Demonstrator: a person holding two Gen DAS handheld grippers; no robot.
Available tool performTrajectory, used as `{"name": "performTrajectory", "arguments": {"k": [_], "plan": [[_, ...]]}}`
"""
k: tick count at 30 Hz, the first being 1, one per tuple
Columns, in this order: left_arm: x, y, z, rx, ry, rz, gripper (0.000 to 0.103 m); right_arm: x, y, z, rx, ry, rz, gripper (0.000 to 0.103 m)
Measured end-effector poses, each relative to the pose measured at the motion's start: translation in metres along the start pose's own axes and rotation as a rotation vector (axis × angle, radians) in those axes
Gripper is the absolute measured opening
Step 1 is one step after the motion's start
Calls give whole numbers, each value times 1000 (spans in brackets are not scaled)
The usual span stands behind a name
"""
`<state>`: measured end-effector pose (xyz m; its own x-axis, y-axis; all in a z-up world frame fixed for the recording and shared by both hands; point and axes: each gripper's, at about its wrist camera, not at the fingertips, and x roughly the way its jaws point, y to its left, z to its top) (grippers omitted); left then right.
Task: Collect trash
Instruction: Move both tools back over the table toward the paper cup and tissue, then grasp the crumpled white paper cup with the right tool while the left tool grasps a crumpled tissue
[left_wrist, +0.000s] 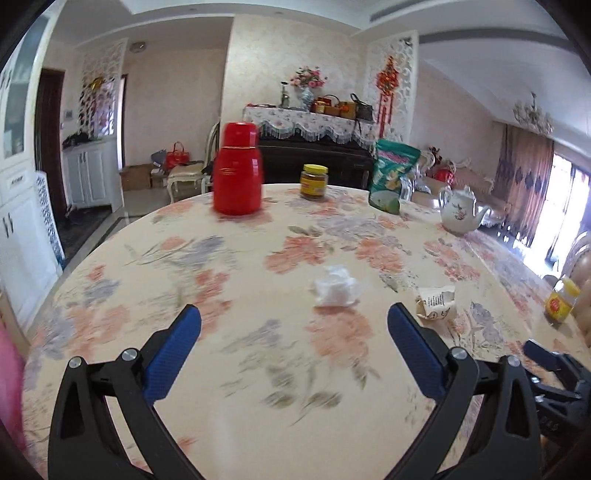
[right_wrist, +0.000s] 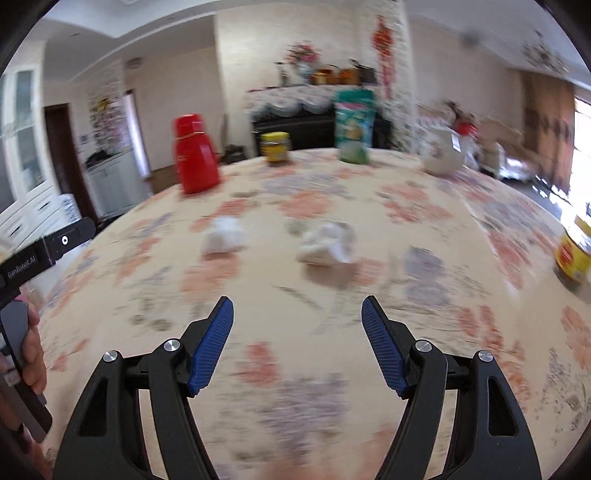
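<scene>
flanking the crumpled tissue: torn wrapper, red flask well behind

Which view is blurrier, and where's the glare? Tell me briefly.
Right wrist view: heavy motion smear over the tablecloth and crumpled tissue; window blown out. Left wrist view: sharper, tissue fairly crisp, red flask slightly smeared, bright window glare; fisheye bending in both.

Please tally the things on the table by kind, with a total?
Crumpled trash pieces: 2 (white tissue, printed wrapper)
Yellow-lidded jars: 2 ()
Red flask: 1
Green snack bag: 1
White teapot: 1
Total: 7
</scene>
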<state>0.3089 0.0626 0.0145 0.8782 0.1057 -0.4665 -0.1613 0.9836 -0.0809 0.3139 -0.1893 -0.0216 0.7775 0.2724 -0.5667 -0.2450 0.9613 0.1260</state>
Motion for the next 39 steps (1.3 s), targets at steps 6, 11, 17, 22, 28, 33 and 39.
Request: {"name": "performTrajectory", "arguments": {"k": [6, 11, 17, 22, 28, 33, 39], "plan": [[46, -31, -10, 75, 40, -35, 98, 39, -19, 17, 41, 50, -26, 71], [51, -17, -26, 72, 69, -61, 98, 75, -21, 36, 48, 90, -35, 76], [54, -6, -29, 59, 111, -131, 98, 122, -23, 51, 85, 138, -37, 78], [56, 6, -29, 27, 94, -75, 98, 151, -27, 60, 127, 161, -50, 78], [58, 13, -27, 7, 94, -53, 98, 170, -16, 68, 85, 175, -61, 78], [57, 15, -25, -3, 99, -64, 98, 179, -10, 65, 71, 221, -70, 64], [58, 15, -26, -3, 103, -61, 98, 141, 3, 53, 39, 186, -94, 63]]}}
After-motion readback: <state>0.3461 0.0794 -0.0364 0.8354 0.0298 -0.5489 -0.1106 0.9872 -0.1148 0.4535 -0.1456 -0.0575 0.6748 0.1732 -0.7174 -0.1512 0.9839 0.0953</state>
